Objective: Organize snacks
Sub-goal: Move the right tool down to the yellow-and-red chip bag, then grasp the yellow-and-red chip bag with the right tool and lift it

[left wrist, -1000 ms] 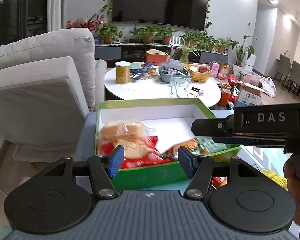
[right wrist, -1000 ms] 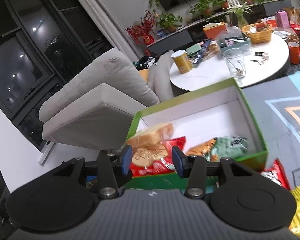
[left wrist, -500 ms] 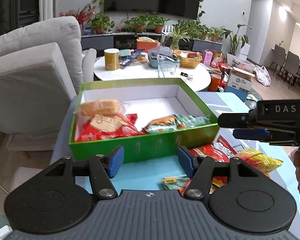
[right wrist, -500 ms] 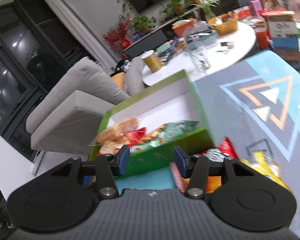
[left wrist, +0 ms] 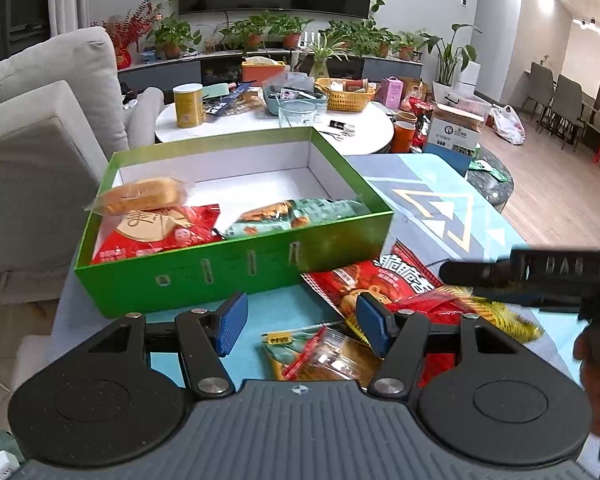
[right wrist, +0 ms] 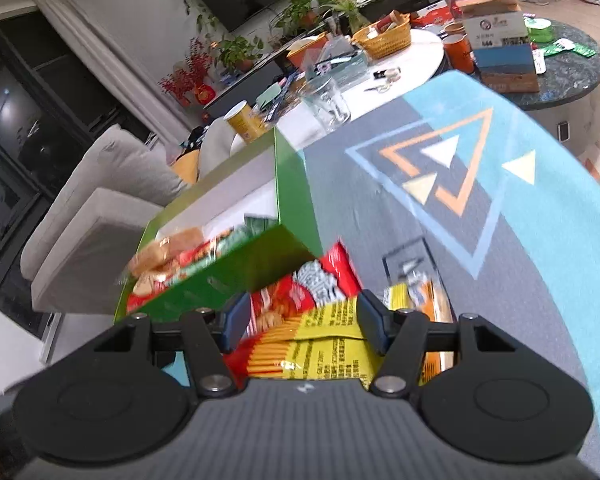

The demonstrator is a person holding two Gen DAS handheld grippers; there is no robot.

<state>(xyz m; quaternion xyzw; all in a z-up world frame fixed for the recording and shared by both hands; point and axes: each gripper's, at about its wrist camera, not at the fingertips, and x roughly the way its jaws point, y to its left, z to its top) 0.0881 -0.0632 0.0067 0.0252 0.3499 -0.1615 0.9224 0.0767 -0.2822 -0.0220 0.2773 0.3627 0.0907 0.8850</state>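
Patterned cloth (right wrist: 500, 240) lies bare right of the green box (left wrist: 228, 268); both hand-held grippers (left wrist: 298, 326) (right wrist: 302, 326) gape wide over loose snack packets (right wrist: 312, 344).

The left wrist view looks forward over its own tool (left wrist: 298, 326), held level and low above the tabletop (left wrist: 440, 200), facing the long front wall of the green box (left wrist: 228, 268) from close by, the living room beyond it. The right wrist view sits nearer the surface, tipped down and rolled sideways over its tool (right wrist: 298, 326), looking across loose snack packets (right wrist: 312, 340) toward the box's near corner (right wrist: 260, 256); it seems motion-blurred. Both views share the box, the packets beside it, the patterned tabletop and the round white table (left wrist: 364, 132) behind.
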